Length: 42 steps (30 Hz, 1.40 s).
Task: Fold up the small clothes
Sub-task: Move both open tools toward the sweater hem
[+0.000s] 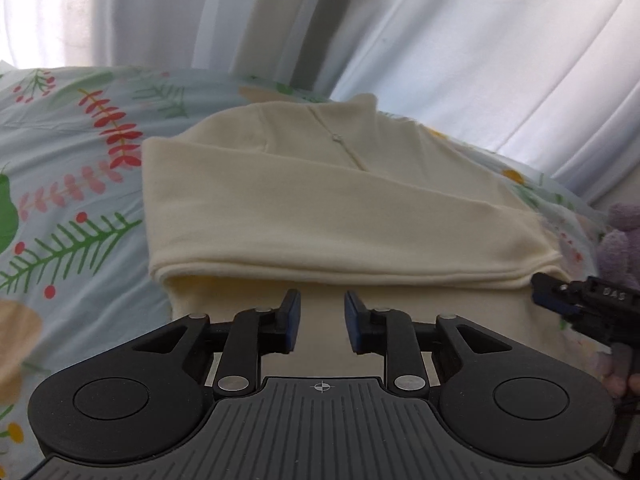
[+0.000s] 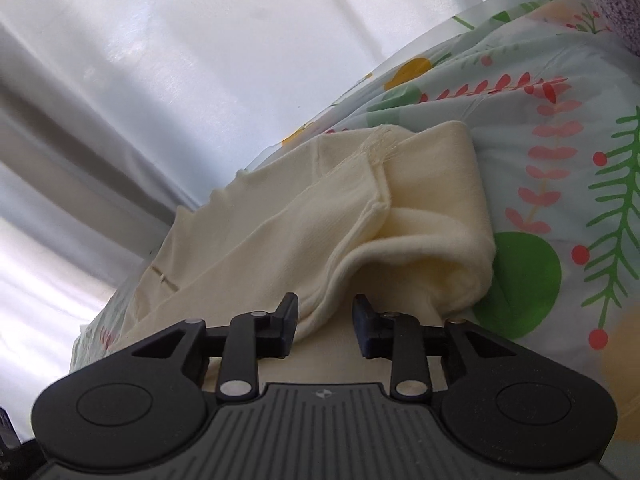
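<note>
Floral bedsheet (image 1: 72,184) bears folded cream garment (image 1: 320,208); both tongs (image 1: 322,322) (image 2: 325,326) agape.

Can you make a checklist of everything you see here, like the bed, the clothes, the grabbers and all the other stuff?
Surface: pale blue bedsheet printed with red and green leaves and berries, lying mostly flat.
Job's things: one cream fleece garment, folded over, its doubled edge nearest the cameras.
Clutter: a fuzzy purple plush item at the sheet's right edge; what it is cannot be told.
Grippers: left gripper has its jaws open, holding nothing, just short of the folded edge. Right gripper has its jaws open too, at the garment's right corner.
Cables: nothing seen.
Surroundings: white pleated curtain behind the bed.
</note>
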Available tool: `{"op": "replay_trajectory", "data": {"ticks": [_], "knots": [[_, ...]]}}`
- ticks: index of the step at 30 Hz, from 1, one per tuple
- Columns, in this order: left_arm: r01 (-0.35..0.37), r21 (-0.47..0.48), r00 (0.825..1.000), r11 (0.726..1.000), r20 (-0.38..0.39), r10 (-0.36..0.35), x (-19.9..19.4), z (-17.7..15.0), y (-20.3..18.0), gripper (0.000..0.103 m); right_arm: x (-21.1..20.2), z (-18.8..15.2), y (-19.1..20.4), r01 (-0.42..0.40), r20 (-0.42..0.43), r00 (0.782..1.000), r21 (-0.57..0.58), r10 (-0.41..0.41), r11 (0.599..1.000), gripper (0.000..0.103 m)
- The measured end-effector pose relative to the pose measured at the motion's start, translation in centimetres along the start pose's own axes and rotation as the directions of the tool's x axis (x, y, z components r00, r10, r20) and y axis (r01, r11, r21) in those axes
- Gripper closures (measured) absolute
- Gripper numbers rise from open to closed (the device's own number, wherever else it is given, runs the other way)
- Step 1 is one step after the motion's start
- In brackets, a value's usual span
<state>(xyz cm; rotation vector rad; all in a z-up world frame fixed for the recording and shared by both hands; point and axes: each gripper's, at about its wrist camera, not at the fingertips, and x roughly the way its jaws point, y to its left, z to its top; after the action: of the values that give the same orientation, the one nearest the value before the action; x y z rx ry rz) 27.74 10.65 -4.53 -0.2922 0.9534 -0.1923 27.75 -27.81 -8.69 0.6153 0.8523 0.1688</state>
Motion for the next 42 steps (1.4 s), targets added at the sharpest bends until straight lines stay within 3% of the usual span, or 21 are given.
{"op": "replay_trajectory", "data": {"ticks": [1, 3, 6, 9, 10, 14, 19, 26, 30, 35, 38, 42], "knots": [[0.023, 0.001, 1.000, 1.000, 0.022, -0.023, -0.6, 0.1, -0.2, 0.061, -0.4, -0.2, 0.6, -0.008, -0.003, 1.000, -0.041, 0.008, 0.999, 0.072], [0.006, 0.012, 0.998, 1.000, 0.065, -0.007, -0.8, 0.6, -0.8, 0.057, -0.9, -0.4, 2.1, -0.010, 0.019, 1.000, -0.132, 0.013, 0.991, 0.072], [-0.100, 0.031, 0.994, 0.995, 0.058, 0.098, 1.7, 1.3, -1.3, 0.062, 0.1, -0.3, 4.4, 0.050, 0.056, 0.998, -0.267, -0.037, 0.962, 0.072], [-0.157, 0.067, 0.988, 0.985, 0.018, 0.156, 4.0, 1.5, -1.7, 0.065, 2.6, 0.0, 5.3, 0.122, 0.027, 0.992, -0.312, -0.119, 0.942, 0.074], [-0.164, 0.083, 0.986, 0.983, 0.021, 0.163, 4.4, 1.4, -1.9, 0.065, 3.3, 0.0, 5.4, 0.146, 0.025, 0.989, -0.335, -0.146, 0.931, 0.080], [-0.193, 0.115, 0.981, 0.974, 0.033, 0.191, 4.6, 1.3, -2.4, 0.066, 4.0, -0.4, 5.7, 0.187, 0.053, 0.982, -0.436, -0.182, 0.880, 0.084], [-0.217, 0.145, 0.976, 0.965, 0.065, 0.209, 5.6, 1.5, -2.4, 0.064, 4.5, -0.5, 5.7, 0.206, 0.087, 0.978, -0.471, -0.188, 0.858, 0.084], [-0.209, 0.146, 0.977, 0.967, 0.059, 0.203, 3.6, 0.7, -2.6, 0.065, 3.1, -0.8, 5.1, 0.179, 0.073, 0.984, -0.402, -0.163, 0.898, 0.084], [-0.191, 0.142, 0.982, 0.971, 0.027, 0.189, 3.9, 0.3, -2.1, 0.063, 2.4, -1.9, 4.3, 0.211, 0.099, 0.977, -0.419, -0.187, 0.883, 0.084], [-0.224, 0.189, 0.974, 0.956, 0.065, 0.215, 4.2, -0.1, -2.9, 0.059, 3.3, -1.7, 4.7, 0.237, 0.108, 0.971, -0.442, -0.211, 0.865, 0.084], [-0.210, 0.193, 0.977, 0.958, 0.019, 0.211, 2.9, -0.7, -3.0, 0.062, 2.4, -1.7, 5.1, 0.196, 0.048, 0.980, -0.433, -0.195, 0.880, 0.083], [-0.168, 0.208, 0.984, 0.964, -0.021, 0.176, -1.8, -3.7, -2.5, 0.057, -1.8, -5.2, 4.4, 0.023, -0.152, 0.984, -0.421, -0.096, 0.907, 0.080]]}}
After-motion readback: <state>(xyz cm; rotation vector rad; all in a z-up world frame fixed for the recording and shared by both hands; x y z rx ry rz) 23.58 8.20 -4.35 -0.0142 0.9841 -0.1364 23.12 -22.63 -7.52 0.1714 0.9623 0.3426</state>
